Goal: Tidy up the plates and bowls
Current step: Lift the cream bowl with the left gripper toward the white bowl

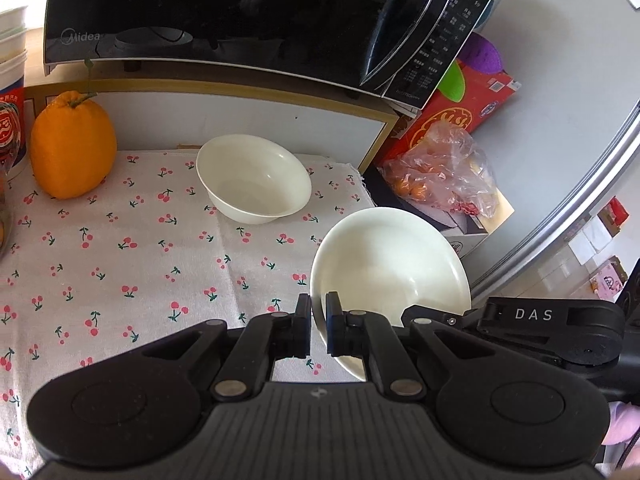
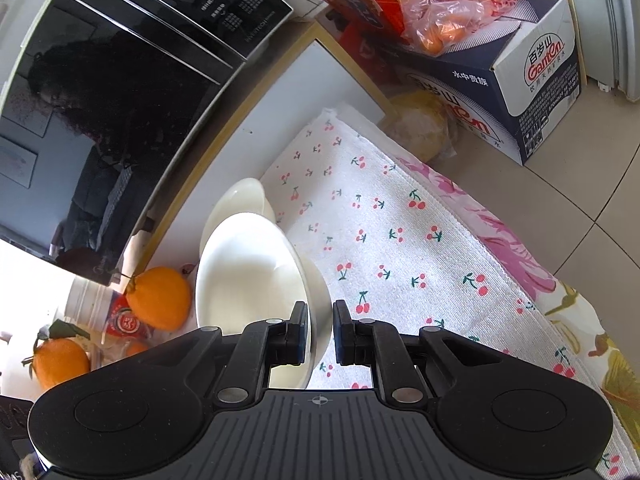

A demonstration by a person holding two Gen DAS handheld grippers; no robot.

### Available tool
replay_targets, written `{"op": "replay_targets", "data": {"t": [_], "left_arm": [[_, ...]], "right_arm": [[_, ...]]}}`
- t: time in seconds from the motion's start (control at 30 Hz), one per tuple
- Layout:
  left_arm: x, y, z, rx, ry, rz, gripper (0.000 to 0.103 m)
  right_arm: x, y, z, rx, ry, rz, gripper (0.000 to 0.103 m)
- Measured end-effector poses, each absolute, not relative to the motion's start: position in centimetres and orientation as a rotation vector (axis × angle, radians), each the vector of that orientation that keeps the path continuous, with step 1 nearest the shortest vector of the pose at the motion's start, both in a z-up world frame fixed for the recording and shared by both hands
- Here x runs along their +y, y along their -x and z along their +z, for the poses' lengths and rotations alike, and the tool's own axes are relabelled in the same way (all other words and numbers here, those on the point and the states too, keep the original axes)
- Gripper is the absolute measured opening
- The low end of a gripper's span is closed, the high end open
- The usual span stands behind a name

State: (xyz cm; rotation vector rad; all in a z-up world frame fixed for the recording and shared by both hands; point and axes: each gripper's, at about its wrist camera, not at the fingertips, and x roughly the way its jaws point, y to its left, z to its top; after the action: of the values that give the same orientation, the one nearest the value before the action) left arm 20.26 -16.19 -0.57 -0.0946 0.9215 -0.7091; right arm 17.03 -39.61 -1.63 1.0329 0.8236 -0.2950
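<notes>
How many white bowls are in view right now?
2: one bowl resting on the cherry cloth near the microwave, one held bowl gripped on its rim by both grippers.

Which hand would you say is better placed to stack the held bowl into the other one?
Left, probably: the left gripper pinches the held bowl by its rim on the side facing the other bowl; the right gripper holds the opposite side.

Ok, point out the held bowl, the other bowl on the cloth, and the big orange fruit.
Held bowl [image 1: 392,264]: left wrist view, inner surface.
Other bowl [image 1: 256,178]: left wrist view, inside near the bottom.
Orange fruit [image 1: 72,148]: left wrist view, middle of its skin.
</notes>
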Motion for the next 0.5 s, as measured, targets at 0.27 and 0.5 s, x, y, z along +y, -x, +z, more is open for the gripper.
{"op": "replay_targets", "data": {"t": [0.27,0.5], "left_arm": [[-15.5,-18.6,1.1,0.916,0.106,-0.707,0.006],[-14.6,-17.2,2.0,0.921,0.105,-0.696,0.006]], "right_arm": [[-39.2,-15.8,0.5,0.82,-1.02,-0.262,0.013],[-38.5,-14.6,2.2,0.838,-1.005,-0.234,0.013]]}}
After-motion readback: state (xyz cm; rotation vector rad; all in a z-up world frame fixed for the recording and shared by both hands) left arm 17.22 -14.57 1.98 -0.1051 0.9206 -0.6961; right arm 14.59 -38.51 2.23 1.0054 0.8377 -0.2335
